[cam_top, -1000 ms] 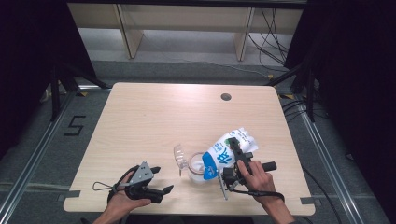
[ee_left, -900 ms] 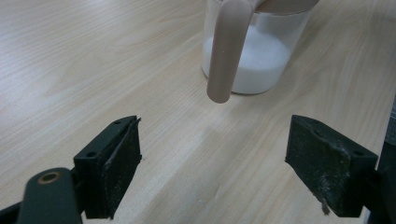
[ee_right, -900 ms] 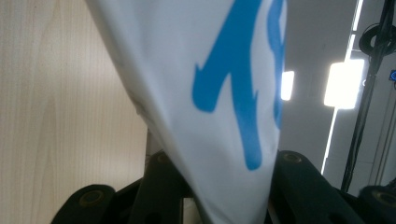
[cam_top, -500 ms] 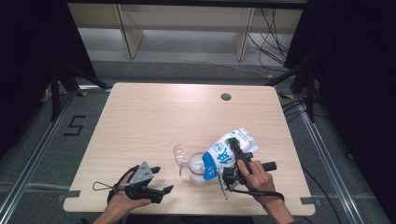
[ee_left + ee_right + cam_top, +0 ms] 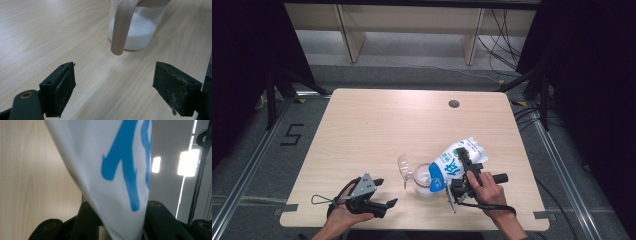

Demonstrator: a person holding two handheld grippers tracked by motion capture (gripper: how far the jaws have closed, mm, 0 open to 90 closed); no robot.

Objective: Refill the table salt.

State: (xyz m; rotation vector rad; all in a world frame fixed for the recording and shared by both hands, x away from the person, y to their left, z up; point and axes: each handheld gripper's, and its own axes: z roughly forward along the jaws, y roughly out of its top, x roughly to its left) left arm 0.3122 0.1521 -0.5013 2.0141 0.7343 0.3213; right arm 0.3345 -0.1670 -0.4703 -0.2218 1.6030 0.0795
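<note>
Tilting bag (image 5: 457, 162) over jar (image 5: 424, 180), right gripper (image 5: 464, 172) clamped

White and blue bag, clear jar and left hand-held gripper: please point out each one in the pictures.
white and blue bag (image 5: 455, 161), high view, on its printed front.
clear jar (image 5: 140, 32), left gripper view, on its wall over the white powder.
left hand-held gripper (image 5: 383, 192), high view, between its open jaws.

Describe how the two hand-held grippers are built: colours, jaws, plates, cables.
Both are black. The left gripper carries a grey three-cornered plate on top and trails a thin black cable looped beside the hand; in its own view the jaws end in flat, rectangular black pads, scuffed and dusty. The right gripper has a black side handle and a black cable curving past the wrist.
</note>
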